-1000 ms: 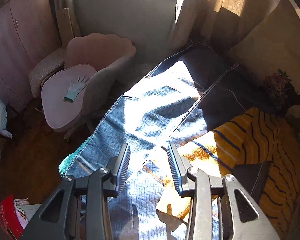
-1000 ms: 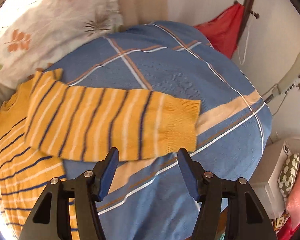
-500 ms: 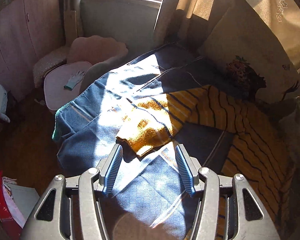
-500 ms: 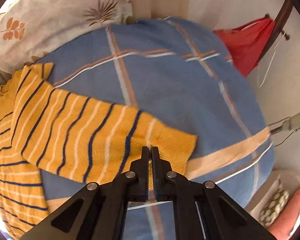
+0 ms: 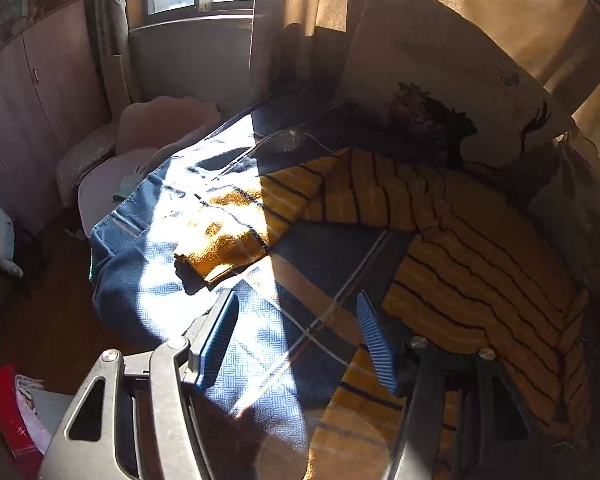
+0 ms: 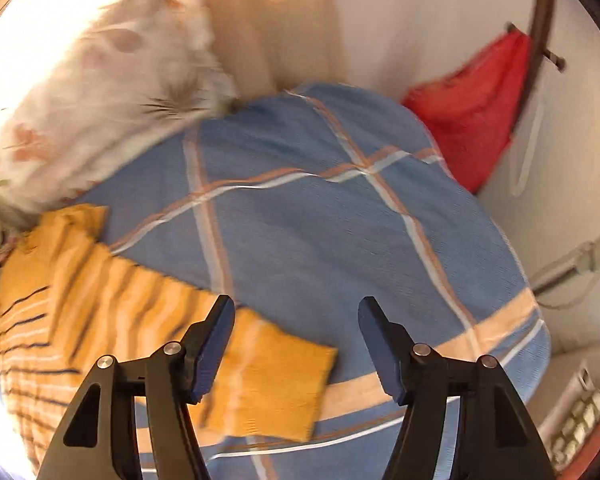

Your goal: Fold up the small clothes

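Observation:
A yellow sweater with dark and white stripes (image 5: 460,256) lies spread on a blue checked bedspread (image 5: 156,272). One sleeve (image 5: 236,232) stretches left into the sunlight. My left gripper (image 5: 296,340) is open and empty above the bedspread, between that sleeve and the sweater's body. In the right wrist view the other sleeve (image 6: 260,380) lies flat with its cuff under my right gripper (image 6: 296,348), which is open and empty just above it. The view is blurred.
A floral pillow (image 6: 112,92) and a second pillow (image 5: 440,80) lean at the bed's far side. A pink chair (image 5: 140,148) with a glove stands by the window. A red bag (image 6: 472,120) hangs on the wall, and the bed edge drops off on the right.
My right gripper was shut on the sleeve cuff half a second ago and is now open, the sleeve left lying flat. My left gripper has pulled back and turned right, staying open.

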Demonstrator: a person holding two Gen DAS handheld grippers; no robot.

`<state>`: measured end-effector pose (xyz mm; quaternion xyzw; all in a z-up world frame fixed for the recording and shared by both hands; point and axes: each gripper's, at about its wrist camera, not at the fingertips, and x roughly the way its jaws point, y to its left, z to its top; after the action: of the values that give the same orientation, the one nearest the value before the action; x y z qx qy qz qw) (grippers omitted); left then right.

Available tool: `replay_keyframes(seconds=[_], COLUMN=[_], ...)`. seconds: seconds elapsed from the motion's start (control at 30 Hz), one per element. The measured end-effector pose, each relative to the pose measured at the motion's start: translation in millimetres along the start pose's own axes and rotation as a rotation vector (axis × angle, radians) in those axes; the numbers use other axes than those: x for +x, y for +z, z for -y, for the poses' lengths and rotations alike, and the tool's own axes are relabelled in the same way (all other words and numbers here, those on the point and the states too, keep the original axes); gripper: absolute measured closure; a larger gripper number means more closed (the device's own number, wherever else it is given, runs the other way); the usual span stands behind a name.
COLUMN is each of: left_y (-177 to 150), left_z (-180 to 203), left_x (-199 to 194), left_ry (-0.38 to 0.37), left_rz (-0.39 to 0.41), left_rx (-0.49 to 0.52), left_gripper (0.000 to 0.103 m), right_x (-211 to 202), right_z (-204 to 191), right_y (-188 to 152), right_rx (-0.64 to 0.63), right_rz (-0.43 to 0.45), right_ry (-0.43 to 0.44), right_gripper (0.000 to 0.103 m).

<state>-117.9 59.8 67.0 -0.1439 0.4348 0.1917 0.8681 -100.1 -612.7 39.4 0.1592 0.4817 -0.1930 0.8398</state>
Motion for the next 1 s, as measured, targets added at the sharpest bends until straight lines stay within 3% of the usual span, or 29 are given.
replay_keyframes(seconds=[0.13,0.27,0.43,0.6,0.67,0.77,1.0], left_y=[6.7,8.6,-3.4,-19.0,-23.5,-28.5,-38.3], left_z=[40.8,77.1,107.7,119.0,120.3,117.0,113.3], left_x=[-3.9,-8.7,-14.2,-10.0,-8.8,-7.8,-2.0], left_ry=[-0.042,-0.090,-0.136,-0.163,-0.164,-0.168,-0.195], left_rz=[0.013,0.004,-0.010,-0.051,-0.057,-0.066,-0.101], left_rx=[0.056,0.084,0.119,0.152,0.166,0.177,0.211], left_gripper=[0.037,0.037,0.037,0.037,0.037,0.037,0.037], right_x=[-3.4,-5.4,13.2,44.2,48.8,46.4,48.0], right_z=[-14.5,-23.9,-53.8,-82.8,-81.5,-65.9,-2.8], right_y=[-21.6,-43.6,-86.2,-105.9,-99.2,-84.1,-89.1], right_rx=[0.030,0.054,0.100,0.084,0.118,0.148,0.397], right_rz=[-0.050,-0.118,-0.297,-0.373,-0.327,-0.221,-0.175], right_ry=[0.128,0.330,0.597,0.576,0.579,0.475,0.549], right_gripper=[0.034,0.038,0.043,0.043,0.044,0.045,0.049])
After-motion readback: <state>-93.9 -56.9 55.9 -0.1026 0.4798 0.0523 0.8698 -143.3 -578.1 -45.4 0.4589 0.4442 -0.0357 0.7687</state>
